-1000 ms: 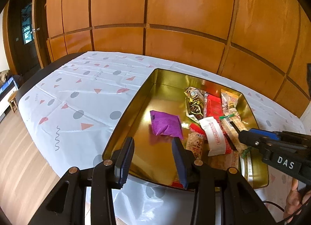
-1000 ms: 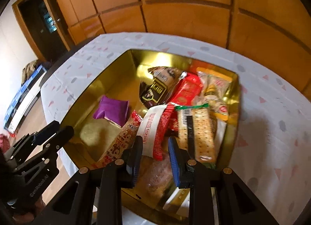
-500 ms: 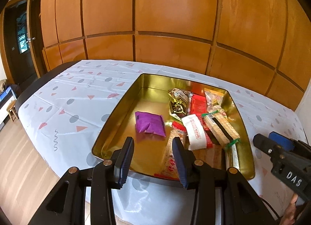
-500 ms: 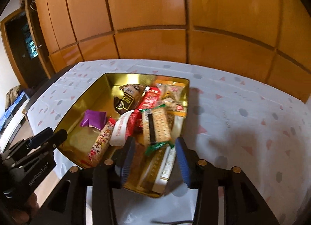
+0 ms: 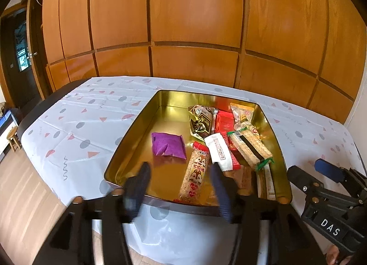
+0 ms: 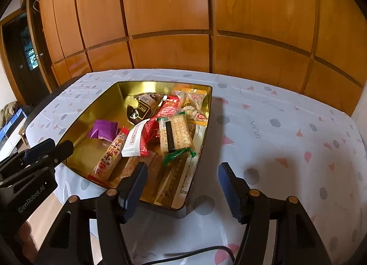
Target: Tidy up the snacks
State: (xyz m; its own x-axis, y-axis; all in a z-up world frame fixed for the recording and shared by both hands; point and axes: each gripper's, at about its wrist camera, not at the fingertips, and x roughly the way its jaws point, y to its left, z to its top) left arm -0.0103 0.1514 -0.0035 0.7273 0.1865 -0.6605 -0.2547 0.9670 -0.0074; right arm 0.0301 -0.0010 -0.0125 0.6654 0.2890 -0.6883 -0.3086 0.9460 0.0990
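Wood panelling runs behind a table (image 5: 68,127) under a white cloth dotted with grey spots and pink triangles. On it sits a gold tin (image 5: 128,143) holding the snacks: a purple packet (image 5: 168,147) alone on the left, and a cracker pack (image 6: 175,132), a white bar (image 5: 219,150) and a squirrel-print bar (image 5: 195,173) heaped to the right. Both grippers tilt downward at the tin's near edge. The left gripper (image 5: 180,184) hangs over the near rim, its blurred jaws opening with nothing between them. The right gripper (image 6: 182,184) hovers above the tin's near right corner, jaws opening and empty
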